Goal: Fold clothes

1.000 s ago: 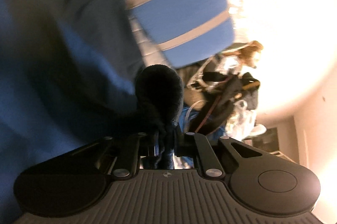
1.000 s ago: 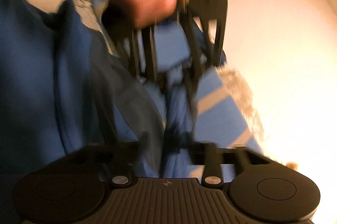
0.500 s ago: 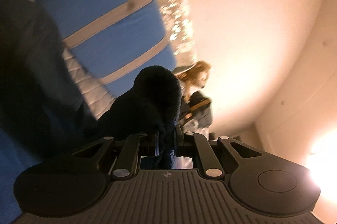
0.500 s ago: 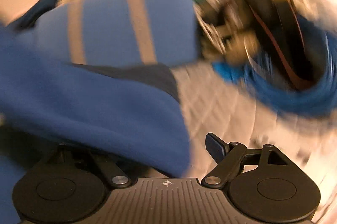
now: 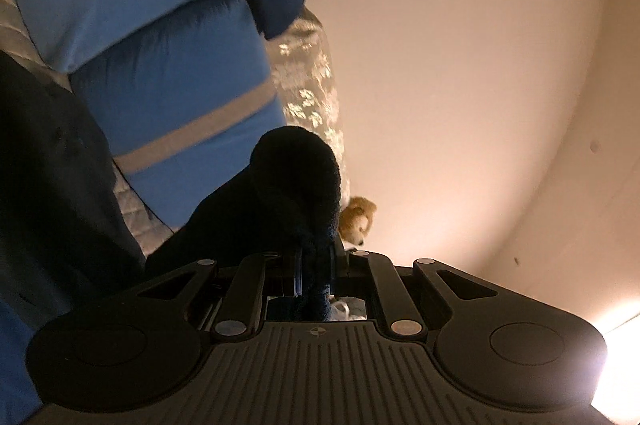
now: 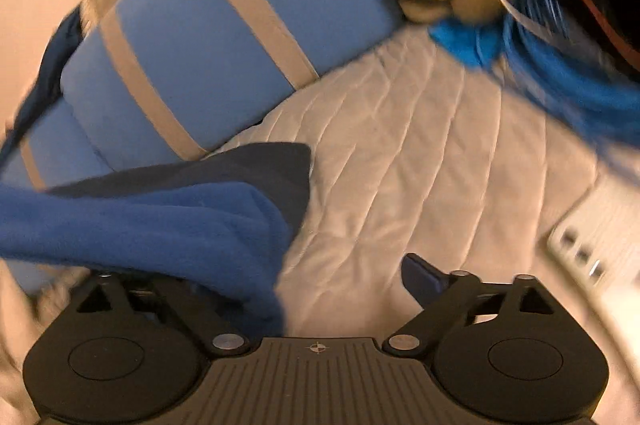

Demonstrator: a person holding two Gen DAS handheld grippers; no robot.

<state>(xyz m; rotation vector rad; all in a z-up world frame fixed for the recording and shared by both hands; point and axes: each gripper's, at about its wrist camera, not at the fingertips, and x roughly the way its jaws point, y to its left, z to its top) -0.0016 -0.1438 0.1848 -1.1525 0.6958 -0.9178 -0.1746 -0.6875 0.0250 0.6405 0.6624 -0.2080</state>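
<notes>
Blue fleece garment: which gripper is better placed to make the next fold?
Left, probably. The left gripper is shut on the blue fleece garment, so it can carry the fabric. The right gripper is open, with fleece draped across one finger above the quilted bed cover.

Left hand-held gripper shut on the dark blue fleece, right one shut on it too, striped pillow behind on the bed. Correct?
Not quite. The right hand-held gripper is open: the right wrist view shows its fingers spread, fleece draped over one side. The left hand-held gripper is shut on the fleece, striped pillow behind.
</notes>
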